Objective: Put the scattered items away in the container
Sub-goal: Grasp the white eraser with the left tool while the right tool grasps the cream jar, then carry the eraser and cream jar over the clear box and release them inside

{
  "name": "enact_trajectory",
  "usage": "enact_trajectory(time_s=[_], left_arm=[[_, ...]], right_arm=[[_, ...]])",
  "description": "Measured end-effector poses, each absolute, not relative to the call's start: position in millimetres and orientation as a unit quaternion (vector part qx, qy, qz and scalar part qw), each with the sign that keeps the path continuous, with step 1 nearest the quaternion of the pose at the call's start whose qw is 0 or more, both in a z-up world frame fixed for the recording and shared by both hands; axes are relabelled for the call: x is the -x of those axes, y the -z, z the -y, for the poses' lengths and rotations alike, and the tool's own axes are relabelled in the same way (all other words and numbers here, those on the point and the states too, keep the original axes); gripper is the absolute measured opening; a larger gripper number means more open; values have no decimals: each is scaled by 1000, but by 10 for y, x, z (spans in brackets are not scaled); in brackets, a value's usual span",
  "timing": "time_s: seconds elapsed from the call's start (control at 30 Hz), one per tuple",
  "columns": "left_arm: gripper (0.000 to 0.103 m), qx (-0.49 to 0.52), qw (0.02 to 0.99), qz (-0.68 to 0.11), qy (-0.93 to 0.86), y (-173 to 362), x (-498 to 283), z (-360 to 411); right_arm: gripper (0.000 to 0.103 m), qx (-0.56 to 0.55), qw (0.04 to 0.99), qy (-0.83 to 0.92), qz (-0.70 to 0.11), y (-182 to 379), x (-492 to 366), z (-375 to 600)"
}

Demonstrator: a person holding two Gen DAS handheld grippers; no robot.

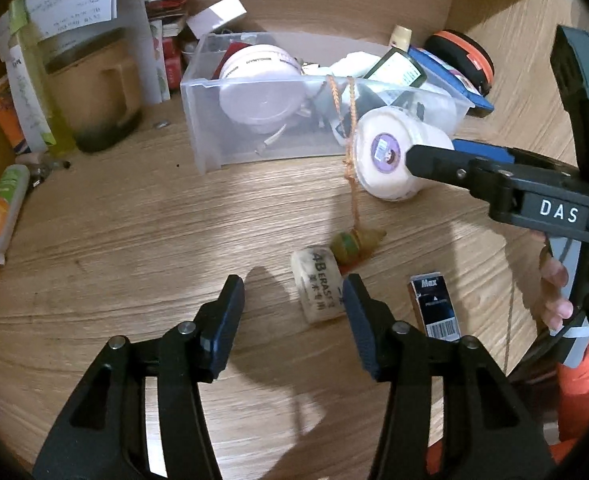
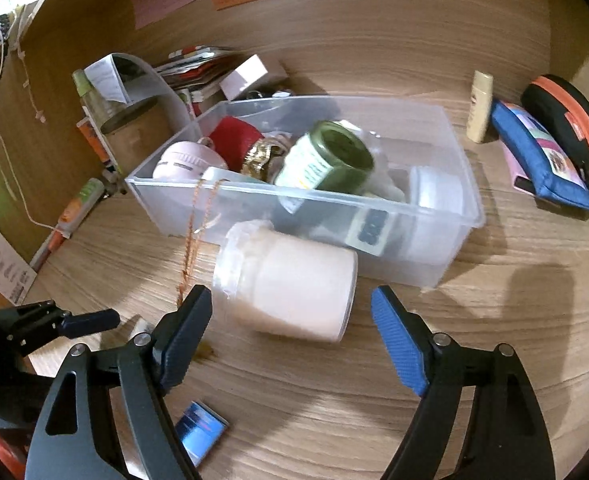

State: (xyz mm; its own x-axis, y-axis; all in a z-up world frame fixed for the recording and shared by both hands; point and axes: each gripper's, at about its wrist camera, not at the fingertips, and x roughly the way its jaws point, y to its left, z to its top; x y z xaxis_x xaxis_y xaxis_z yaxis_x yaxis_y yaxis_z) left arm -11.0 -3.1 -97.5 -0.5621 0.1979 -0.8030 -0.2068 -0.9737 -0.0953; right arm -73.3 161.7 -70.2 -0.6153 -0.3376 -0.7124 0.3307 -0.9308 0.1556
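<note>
A clear plastic bin (image 1: pixel 210 128) (image 2: pixel 434 248) stands on the wooden desk and holds a green-lidded jar (image 2: pixel 330 160), a pink round case and other items. A white jar (image 1: pixel 390 160) (image 2: pixel 290 284) lies on its side before the bin's front wall. My right gripper (image 2: pixel 290 296) (image 1: pixel 430 148) is open, a finger on each side of the jar, pads not pressing. My left gripper (image 1: pixel 294 292) is open over a white 4B eraser (image 1: pixel 318 292), which lies close to the right finger. An orange cord (image 1: pixel 350 140) runs from the bin down to a green charm (image 1: pixel 354 246).
A small Max box (image 1: pixel 436 308) (image 2: pixel 200 430) lies right of the eraser. A blue pencil case (image 2: pixel 542 164), a black-and-orange round case (image 2: pixel 566 120) and a cream tube (image 2: pixel 480 106) sit right of the bin. A brown jar (image 1: pixel 106 92), papers and a glue tube (image 1: pixel 4 204) crowd the left. A hand (image 1: pixel 554 292) holds the right gripper.
</note>
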Motion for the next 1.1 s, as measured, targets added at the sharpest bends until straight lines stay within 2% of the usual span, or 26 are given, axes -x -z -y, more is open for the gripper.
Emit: enact_trajectory(time_s=[0.33, 0.4, 0.43, 0.47, 0.5, 1.1], left_arm=[[49, 452, 104, -27, -885, 1013, 154, -77], [41, 449, 96, -35, -888, 1006, 166, -78], [40, 448, 96, -38, -888, 999, 169, -77], [34, 447, 97, -44, -888, 992, 169, -82], [24, 444, 97, -48, -889, 985, 169, -81], [23, 414, 83, -19, -906, 709, 148, 168]], right_arm=[[78, -398, 189, 898, 14, 728, 752, -1627], [73, -397, 192, 897, 15, 730, 767, -1603], [69, -397, 195, 896, 17, 736, 783, -1592], [67, -398, 198, 895, 17, 744, 795, -1582], [67, -398, 199, 895, 16, 750, 804, -1572], [64, -380, 219, 898, 36, 642, 644, -1697]])
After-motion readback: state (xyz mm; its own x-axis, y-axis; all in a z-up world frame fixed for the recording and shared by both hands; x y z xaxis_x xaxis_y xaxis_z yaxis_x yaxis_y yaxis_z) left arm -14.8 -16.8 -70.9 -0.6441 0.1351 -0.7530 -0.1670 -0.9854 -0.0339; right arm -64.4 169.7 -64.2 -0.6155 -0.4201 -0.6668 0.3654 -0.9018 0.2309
